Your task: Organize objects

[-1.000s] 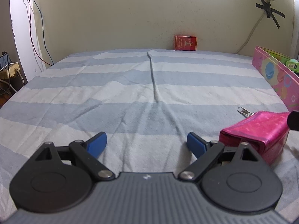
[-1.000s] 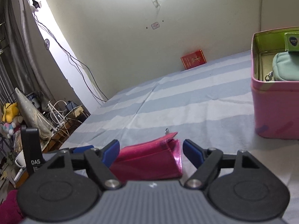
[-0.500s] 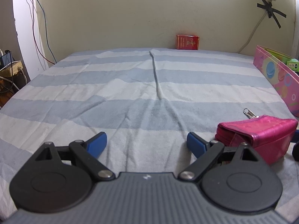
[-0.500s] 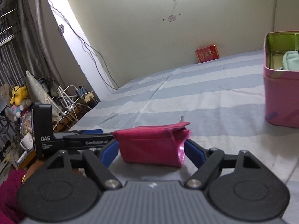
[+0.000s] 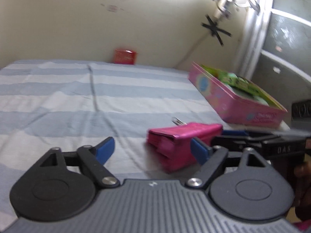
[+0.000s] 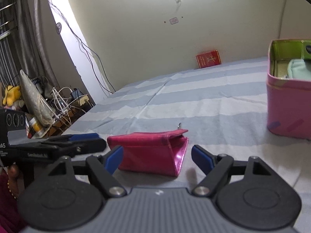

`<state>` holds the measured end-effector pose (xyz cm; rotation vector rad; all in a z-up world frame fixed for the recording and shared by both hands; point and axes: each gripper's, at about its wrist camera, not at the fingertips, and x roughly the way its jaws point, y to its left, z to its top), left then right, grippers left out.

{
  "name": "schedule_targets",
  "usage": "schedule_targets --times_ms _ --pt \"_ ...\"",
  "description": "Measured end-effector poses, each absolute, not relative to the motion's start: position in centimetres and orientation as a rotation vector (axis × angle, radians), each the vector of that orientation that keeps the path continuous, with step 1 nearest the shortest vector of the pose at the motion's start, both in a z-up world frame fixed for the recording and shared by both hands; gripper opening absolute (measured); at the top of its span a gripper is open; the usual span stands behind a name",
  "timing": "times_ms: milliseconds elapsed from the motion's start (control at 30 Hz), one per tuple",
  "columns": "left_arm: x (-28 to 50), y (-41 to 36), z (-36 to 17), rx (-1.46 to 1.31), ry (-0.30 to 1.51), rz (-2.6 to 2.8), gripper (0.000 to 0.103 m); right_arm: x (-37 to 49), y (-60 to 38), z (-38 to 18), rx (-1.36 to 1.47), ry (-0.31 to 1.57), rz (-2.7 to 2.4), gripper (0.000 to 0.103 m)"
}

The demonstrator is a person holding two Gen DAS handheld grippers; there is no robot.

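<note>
A shiny pink wallet (image 6: 151, 151) lies on the striped bed sheet (image 6: 194, 101), a metal clip at its far edge. It sits between the fingers of my right gripper (image 6: 158, 159), which stands open; the left pad is at the wallet's end and the right pad is clear of it. My left gripper (image 5: 153, 149) comes in from the other side, jaws closing, with the wallet (image 5: 180, 141) just inside its right finger and untouched by the left one. Each gripper shows side-on in the other's view: the left gripper (image 6: 85, 142) and the right gripper (image 5: 239, 136).
An open pink tin (image 6: 287, 112) (image 5: 233, 101) holding a green packet and a mint pouch stands on the bed to the right. A red box (image 6: 209, 59) leans on the far wall. Cables and clutter (image 6: 48, 106) crowd the bed's left side.
The left view has swung right, bringing the wallet from its right edge to between the fingers, and its jaws have narrowed. The right gripper stays around the wallet.
</note>
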<state>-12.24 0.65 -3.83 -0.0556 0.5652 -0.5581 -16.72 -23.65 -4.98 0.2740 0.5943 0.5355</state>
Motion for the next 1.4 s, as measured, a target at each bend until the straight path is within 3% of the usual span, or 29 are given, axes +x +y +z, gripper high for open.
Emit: schedule_targets --times_ms 67,133,200,267,367,667,900,933,1100,1233,1400 --pt "-12.1 -0.3 -4.3 -0.040 0.584 -0.605 0.078 -16.5 -23.7 -4.9 0.272 0.595 0.541 0.079" --pt "-11.6 -1.3 -5.0 -0.020 0.608 -0.634 0.069 -16.3 -23.6 -5.1 0.266 0.602 0.543 0.073" --pt "-11.0 -2.3 -5.6 0.002 0.637 -0.678 0.056 -15.9 -23.4 -5.4 0.270 0.619 0.556 0.054" --pt "-11.1 -3.0 -5.2 0.023 0.606 -0.683 0.045 -15.8 -23.4 -5.5 0.267 0.618 0.548 0.041" --pt "-10.6 -4.5 -2.9 0.047 0.558 -0.718 0.045 -16.3 -24.5 -4.2 0.255 0.557 0.513 0.040" --pt "-6.8 -16.1 2.4 0.111 0.497 -0.917 0.045 -18.5 -33.5 1.5 0.260 0.376 0.254 0.039" --pt "-2.4 -27.6 2.1 0.236 0.568 -0.977 0.044 -15.9 -42.0 1.6 0.307 0.472 0.087 0.039" --pt "-1.4 -29.0 2.2 0.257 0.563 -0.966 0.042 -14.8 -43.0 1.7 0.304 0.499 0.075 0.035" --pt "2.8 -32.4 2.9 0.311 0.513 -0.823 0.044 -9.2 -44.7 3.0 0.280 0.587 0.051 0.035" --pt "5.3 -32.3 2.4 0.298 0.587 -0.739 0.048 -5.4 -44.3 4.0 0.171 0.641 0.012 0.048" --pt "4.0 -26.9 3.3 0.259 0.517 -0.763 0.056 -7.1 -44.3 5.9 0.180 0.561 0.051 0.062"
